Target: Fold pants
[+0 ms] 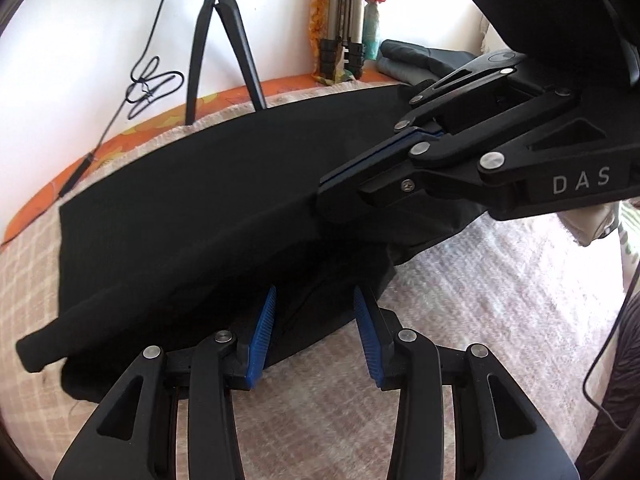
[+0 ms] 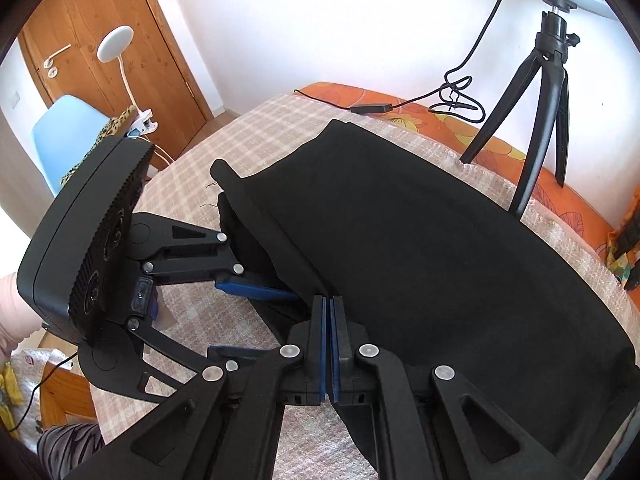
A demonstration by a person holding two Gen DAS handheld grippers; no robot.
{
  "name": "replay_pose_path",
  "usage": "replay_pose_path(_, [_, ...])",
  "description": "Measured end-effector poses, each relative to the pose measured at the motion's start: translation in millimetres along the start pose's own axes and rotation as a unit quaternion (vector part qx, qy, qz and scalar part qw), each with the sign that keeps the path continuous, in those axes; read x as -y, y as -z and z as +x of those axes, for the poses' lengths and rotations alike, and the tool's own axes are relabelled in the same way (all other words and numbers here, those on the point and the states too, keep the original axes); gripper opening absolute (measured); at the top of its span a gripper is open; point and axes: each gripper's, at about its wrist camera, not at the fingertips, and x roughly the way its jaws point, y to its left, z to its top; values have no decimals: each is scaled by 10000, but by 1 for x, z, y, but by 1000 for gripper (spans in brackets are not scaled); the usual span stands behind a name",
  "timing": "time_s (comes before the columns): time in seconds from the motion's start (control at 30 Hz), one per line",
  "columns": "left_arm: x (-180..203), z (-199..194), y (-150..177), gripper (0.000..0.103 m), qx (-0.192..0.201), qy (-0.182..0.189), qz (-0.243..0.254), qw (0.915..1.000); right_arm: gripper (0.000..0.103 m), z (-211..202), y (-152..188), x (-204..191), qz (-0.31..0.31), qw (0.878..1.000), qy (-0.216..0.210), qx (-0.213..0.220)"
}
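Black pants [image 2: 420, 248] lie folded lengthwise across the checked bed cover [image 2: 256, 136]. Soft, limp, light cloth; take the near edge. Right tool [image 2: 329, 308] pinched shut on the fold at 6 o'clock; left tool [image 1: 316, 312] part-open, straddling the hem.

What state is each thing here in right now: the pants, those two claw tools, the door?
Black pants: folded lengthwise, lying on the checked blanket.
Right gripper: shut on the pants' near edge.
Left gripper: jaws apart, pants fabric between them.
Wooden door: closed.
Tripod: standing, legs spread.
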Motion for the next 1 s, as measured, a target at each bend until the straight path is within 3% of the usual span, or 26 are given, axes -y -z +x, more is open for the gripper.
replay_pose_path(0.13, [24, -5, 11, 38, -196, 466, 361, 9981, 9, -1, 6, 2, 109, 9998, -140, -58])
replay_pose_path(0.2, [31, -10, 18, 38, -291, 395, 452, 9978, 37, -13, 13, 6, 239, 9996, -73, 98])
replay_pose_path(0.37, [28, -38, 26, 38, -156, 420, 182, 9988, 37, -69, 56, 43, 1167, 9908, 115, 677])
replay_pose_path(0.5, [37, -63, 22, 38, 114, -69, 466, 9988, 42, -121, 100, 89, 1916, 9704, 1030, 1052])
replay_pose_path(0.63, [48, -71, 1, 38, 401, -667, 846, 9934, 43, -151, 127, 149, 2742, 9434, 1440, 1187])
replay_pose_path(0.8, [43, -58, -32, 39, 639, -829, 645, 9924, 44, -146, 120, 203, 3105, 9290, 1599, 1224])
replay_pose_path(0.9, [37, -44, -42, 39, 607, -791, 481, 9939, 51, -128, 105, 220, 3075, 9322, 1576, 1077])
replay_pose_path(1.0, [34, -32, -44, 39, 505, -825, 429, 9944, 52, -110, 95, 233, 3039, 9311, 1811, 890])
